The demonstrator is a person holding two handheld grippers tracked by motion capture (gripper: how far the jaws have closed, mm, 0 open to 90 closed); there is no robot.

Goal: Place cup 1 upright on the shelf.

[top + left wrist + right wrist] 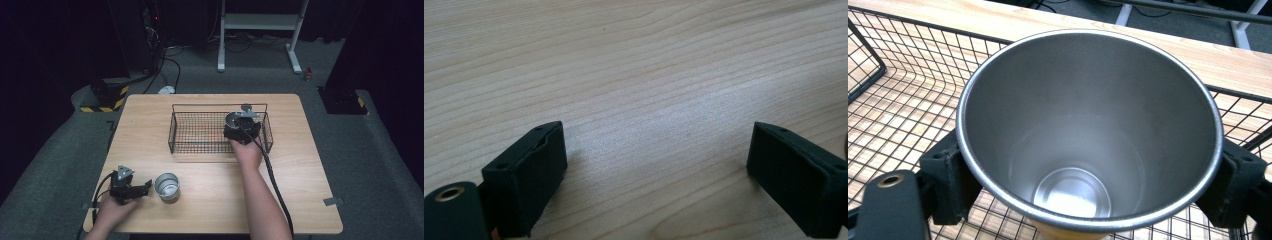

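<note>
A: Start from the high view. What's on the table (210,210)?

B: A black wire basket (200,131) stands on the far half of the wooden top. The right gripper (242,120) is inside it, toward its right end, with the person's right hand (246,152) reaching over the near wall. A round metal rim shows at that gripper. Near the front left edge, a second steel cup (166,186) stands upright on the wood, mouth up. The left gripper (146,187) lies just beside it on its left, held low by the left hand (117,206), jaws pointing at the cup.

A: And the left gripper view?

B: Its two black jaws stand apart over bare wood, with nothing between them. The left gripper (655,165) is about halfway spread and holds nothing. A sliver of something sits at the far right edge, too small to tell.

A: The right gripper view?

B: A steel cup (1088,130) is seen from above its mouth, empty, its bottom shining. The right gripper (1090,185) has a jaw pressed on each side of the cup's wall, below the rim, so it is clamped on it. Basket mesh lies under and around it, with the far rail and the table edge behind
</note>
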